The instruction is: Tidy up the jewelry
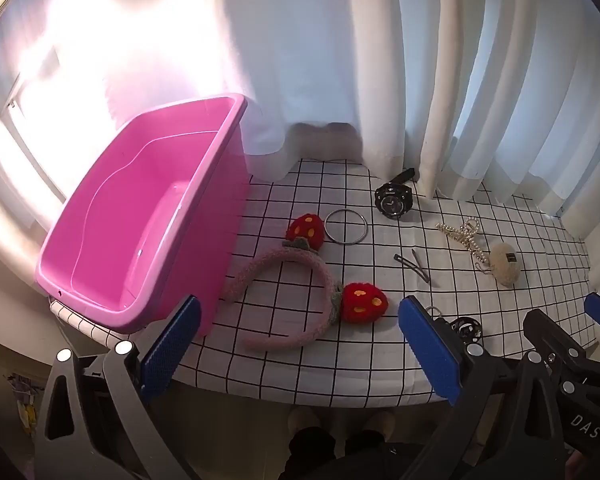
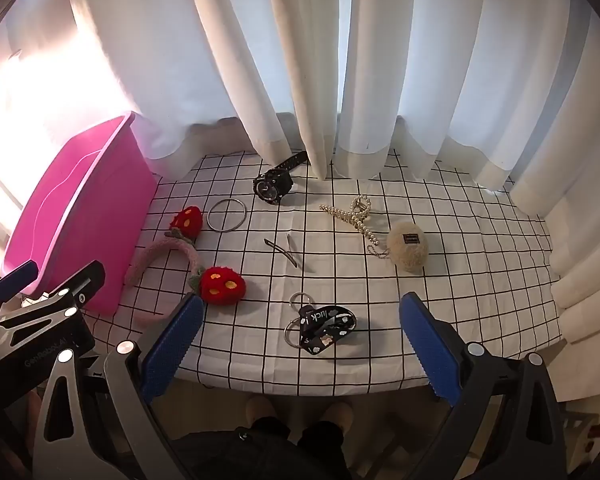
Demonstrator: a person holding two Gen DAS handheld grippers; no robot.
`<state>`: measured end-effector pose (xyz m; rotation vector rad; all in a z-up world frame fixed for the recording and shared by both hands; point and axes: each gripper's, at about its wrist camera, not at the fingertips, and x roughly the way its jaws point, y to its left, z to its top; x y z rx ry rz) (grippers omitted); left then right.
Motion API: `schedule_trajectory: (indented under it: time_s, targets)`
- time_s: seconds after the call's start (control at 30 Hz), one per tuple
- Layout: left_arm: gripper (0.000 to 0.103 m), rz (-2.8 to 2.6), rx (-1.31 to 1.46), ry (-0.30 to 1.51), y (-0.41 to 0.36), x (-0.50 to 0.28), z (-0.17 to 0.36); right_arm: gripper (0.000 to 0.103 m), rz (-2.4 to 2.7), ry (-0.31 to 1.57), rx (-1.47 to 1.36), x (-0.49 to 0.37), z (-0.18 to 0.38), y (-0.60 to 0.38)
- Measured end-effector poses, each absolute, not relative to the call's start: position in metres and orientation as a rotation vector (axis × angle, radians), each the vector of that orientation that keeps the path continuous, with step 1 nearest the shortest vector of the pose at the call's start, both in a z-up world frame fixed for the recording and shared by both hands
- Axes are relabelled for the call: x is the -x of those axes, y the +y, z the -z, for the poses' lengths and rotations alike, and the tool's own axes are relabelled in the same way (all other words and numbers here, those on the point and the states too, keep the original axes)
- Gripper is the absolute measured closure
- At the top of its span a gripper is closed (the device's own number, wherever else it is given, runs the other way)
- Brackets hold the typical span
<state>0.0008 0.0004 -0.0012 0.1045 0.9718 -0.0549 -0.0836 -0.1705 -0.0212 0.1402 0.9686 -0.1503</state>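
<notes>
Open pink plastic bin [image 1: 148, 216] walls off the table's left end; white curtain folds [image 2: 324, 80] close the far edge, touching the black wristwatch [image 2: 272, 186]. Clear checked tablecloth [image 2: 480, 280] at right, past the beige fuzzy pompom [image 2: 408, 246]. Centre is crowded: pink strawberry headband [image 2: 168, 252], thin metal bangle [image 2: 227, 215], pearl claw clip [image 2: 354, 214].

Both wrist cameras look steeply down from just off the desk's [image 1: 320, 376] near edge, facing the curtain [image 2: 340, 60]. The left view sits nearer the pink bin [image 1: 140, 216]. Both share the checked desk top.

One pink bin [image 1: 148, 216], headband [image 2: 168, 256], bangle [image 2: 227, 215], watch [image 2: 272, 184], pearl clip [image 2: 352, 214], plush pouch [image 2: 407, 246], lanyard keychain [image 2: 324, 330], seemingly two hairpins [image 2: 286, 251].
</notes>
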Motion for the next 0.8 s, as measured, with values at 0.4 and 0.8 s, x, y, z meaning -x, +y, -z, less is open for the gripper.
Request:
schedule_trajectory:
  time_s: [0.4, 0.8]
  targets:
    - [0.006, 0.052, -0.104, 0.968, 0.0044, -0.0044, 0.0011, 0.009, 0.155, 0.967, -0.132, 0.0829, 0.0212, -0.1730]
    - [0.006, 0.048, -0.103, 0.968, 0.0050, -0.0023, -0.0004, 0.009, 0.155, 0.969, -0.132, 0.0808, 0.0205, -0.1716]
